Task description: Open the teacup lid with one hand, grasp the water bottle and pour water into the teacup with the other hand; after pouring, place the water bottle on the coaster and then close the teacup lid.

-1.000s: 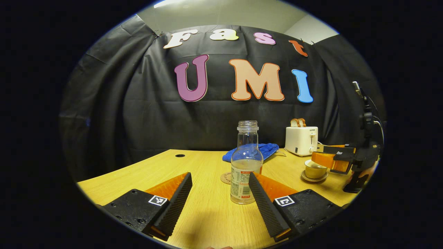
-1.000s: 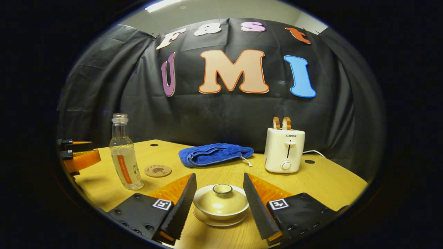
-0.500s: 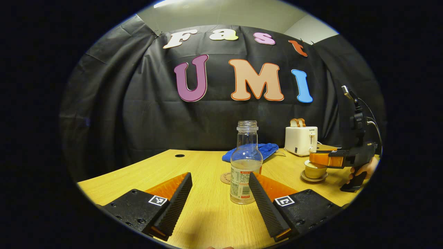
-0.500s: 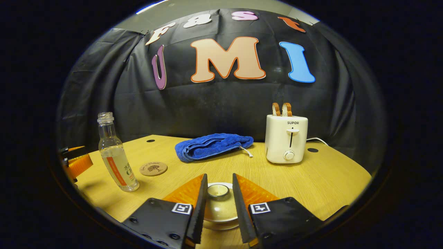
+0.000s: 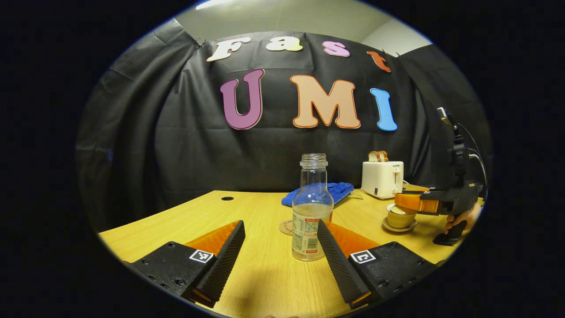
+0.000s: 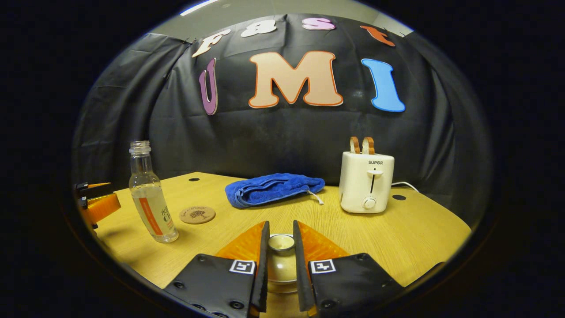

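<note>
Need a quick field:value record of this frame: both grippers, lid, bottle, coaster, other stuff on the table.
left gripper: open, fingers either side of the water bottle, not pressing
right gripper: shut on the teacup lid knob
teacup lid: gripped by its knob, barely raised off the teacup
water bottle: upright on table, uncapped, part full
coaster: bare, beside the bottle
also on table: blue towel, toaster

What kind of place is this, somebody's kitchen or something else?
Probably a staged recording booth, not a real kitchen: black cloth hangs as the back wall behind a bare wooden table set with a toaster, a folded blue towel and a lidded teacup.
</note>
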The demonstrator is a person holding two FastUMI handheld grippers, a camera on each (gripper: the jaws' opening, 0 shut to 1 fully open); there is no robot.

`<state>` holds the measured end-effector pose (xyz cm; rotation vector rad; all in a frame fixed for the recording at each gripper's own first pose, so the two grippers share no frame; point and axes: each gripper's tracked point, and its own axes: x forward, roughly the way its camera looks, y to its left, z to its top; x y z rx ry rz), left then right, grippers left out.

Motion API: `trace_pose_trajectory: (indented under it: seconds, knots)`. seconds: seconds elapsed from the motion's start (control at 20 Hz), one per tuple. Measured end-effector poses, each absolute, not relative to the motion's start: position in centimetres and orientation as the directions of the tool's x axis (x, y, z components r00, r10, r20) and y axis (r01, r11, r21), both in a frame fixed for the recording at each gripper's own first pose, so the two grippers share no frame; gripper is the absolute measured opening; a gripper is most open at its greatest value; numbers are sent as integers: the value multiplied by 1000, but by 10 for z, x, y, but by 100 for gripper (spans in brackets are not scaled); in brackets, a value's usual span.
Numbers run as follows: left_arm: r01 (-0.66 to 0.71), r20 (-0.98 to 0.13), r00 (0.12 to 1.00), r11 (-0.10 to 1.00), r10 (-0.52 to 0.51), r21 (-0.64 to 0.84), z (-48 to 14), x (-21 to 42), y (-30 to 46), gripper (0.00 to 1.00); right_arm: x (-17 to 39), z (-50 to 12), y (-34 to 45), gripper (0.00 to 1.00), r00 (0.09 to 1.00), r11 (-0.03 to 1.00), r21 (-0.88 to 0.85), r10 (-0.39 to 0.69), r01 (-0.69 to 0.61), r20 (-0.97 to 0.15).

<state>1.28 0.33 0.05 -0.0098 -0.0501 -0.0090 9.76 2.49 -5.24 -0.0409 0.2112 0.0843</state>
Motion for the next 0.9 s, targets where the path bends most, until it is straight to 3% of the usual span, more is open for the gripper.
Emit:
trace_pose_trajectory:
  seconds: [0.5, 0.9]
  knots:
    - [109, 51, 993, 994, -109, -5, 1, 36, -19, 96, 69, -37, -1, 31, 992, 1000, 2, 11, -11, -128]
    - [167, -20, 986, 986, -168, -17, -8, 69, -36, 96, 54, -31, -27, 31, 991, 996, -11, -90, 90, -102]
